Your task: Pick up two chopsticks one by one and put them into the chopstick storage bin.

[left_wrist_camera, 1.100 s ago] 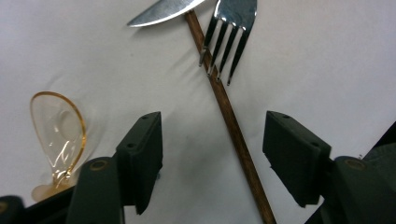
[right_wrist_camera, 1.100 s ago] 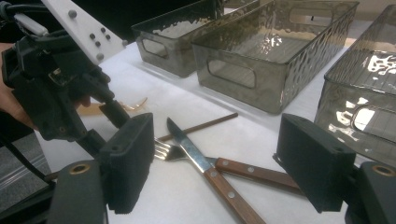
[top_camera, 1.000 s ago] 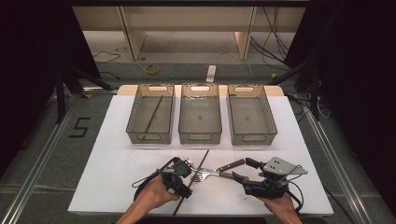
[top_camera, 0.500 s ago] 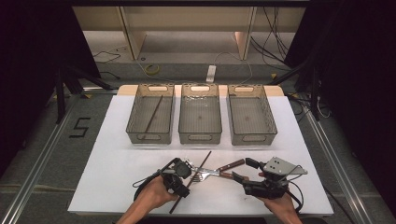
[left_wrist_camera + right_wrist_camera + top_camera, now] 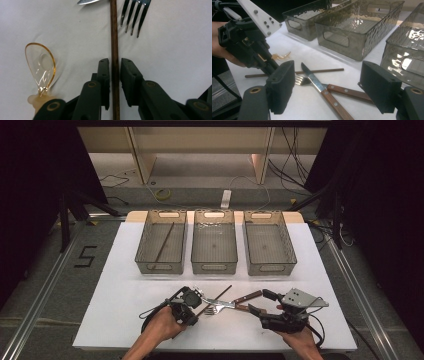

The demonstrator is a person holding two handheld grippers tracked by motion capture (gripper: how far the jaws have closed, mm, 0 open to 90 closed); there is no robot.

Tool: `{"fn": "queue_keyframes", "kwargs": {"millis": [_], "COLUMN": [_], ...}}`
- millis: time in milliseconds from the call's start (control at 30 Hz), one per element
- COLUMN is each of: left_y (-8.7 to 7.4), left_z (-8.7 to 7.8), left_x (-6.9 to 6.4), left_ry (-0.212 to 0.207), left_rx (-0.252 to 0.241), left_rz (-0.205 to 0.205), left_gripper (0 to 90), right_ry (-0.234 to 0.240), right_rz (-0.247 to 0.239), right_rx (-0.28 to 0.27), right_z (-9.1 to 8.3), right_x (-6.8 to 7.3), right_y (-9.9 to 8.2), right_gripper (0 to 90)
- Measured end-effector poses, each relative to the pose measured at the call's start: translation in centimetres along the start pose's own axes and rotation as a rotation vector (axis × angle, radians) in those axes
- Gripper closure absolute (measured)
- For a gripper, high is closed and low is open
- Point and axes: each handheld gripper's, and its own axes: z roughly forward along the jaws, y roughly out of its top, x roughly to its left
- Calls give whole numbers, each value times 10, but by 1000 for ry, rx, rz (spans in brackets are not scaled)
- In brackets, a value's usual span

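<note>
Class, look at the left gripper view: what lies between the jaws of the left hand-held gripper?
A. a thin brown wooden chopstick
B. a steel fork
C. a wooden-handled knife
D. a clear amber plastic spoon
A: the thin brown wooden chopstick runs straight up between the two black jaws of the left hand-held gripper, which have just been closing around it.

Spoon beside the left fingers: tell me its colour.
Clear amber spoon, seen best in the left gripper view.

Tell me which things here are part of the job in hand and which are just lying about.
In the job:
- brown chopstick, between the jaws of the left hand-held gripper, which have just been closing
- left bin, holding another stick

Lying about:
- fork
- knife
- clear spoon
</note>
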Motion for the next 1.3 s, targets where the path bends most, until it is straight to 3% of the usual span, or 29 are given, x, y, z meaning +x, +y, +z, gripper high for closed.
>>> {"fn": "queue_keyframes", "kwargs": {"millis": [67,300,700,1300], "left_y": [0,0,-1,-5], "left_z": [0,0,-2,-8], "left_x": [1,2,5,25], "left_ry": [-1,-10,-16,2], "left_rx": [6,6,3,-13], "left_rz": [-4,-15,9,-29], "left_gripper": [828,843,846,847], "right_ry": [0,1,3,2], "right_rz": [0,-1,-1,0], "right_rx": [0,0,0,-1], "right_z": [0,0,0,0], "right_x": [0,0,0,0], "right_y": [0,0,0,0], "right_gripper": [290,290,291,291]}}
